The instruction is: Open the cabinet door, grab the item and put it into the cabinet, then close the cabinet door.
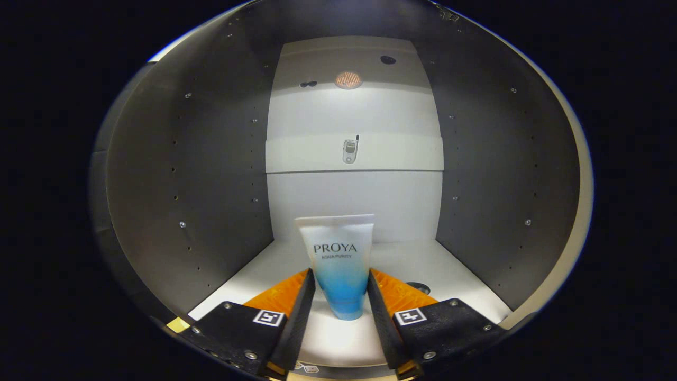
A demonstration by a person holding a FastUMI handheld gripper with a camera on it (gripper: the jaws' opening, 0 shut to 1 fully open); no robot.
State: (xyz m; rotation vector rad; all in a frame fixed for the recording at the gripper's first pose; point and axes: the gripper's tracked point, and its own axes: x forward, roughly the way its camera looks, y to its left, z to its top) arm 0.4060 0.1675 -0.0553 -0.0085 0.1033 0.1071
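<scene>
Inside, the cabinet (pixel 222 174) has dark side walls, a pale back wall and a white floor. Standing cap-down on that floor, the white-and-blue cosmetic tube (pixel 338 264) sits between the fingers of the tongs (pixel 340 286), which pinch it from left and right. Far behind, a small round light (pixel 348 80) glows up high.

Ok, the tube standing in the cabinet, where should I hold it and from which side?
Hold the tube at its narrow lower body, coming straight in from the cabinet's open front, one finger per side. It stands upright on its cap with the flat crimped end up. The gripper already brackets it there.
</scene>
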